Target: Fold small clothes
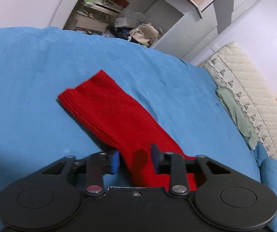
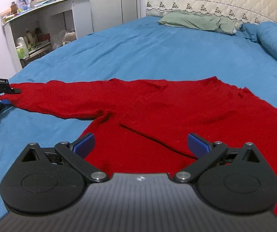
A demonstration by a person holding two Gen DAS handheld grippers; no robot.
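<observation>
— How is the red knit sweater (image 2: 177, 112) laid?
— It is spread flat on the bed, one ribbed sleeve (image 1: 107, 114) stretched straight out sideways, slightly wrinkled at the armpit.

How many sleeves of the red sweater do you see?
1: the sleeve stretches left across the bed, its cuff between the left gripper fingers. The other sleeve may be hidden.

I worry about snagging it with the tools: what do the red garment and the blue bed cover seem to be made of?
The red garment looks like a knit, probably wool or acrylic: fine ribbing shows on its sleeve and the body looks fuzzy and matte. The blue bed cover seems a soft, brushed or suede-like fabric, matte, with faint nap marks; the fibre cannot be told.
</observation>
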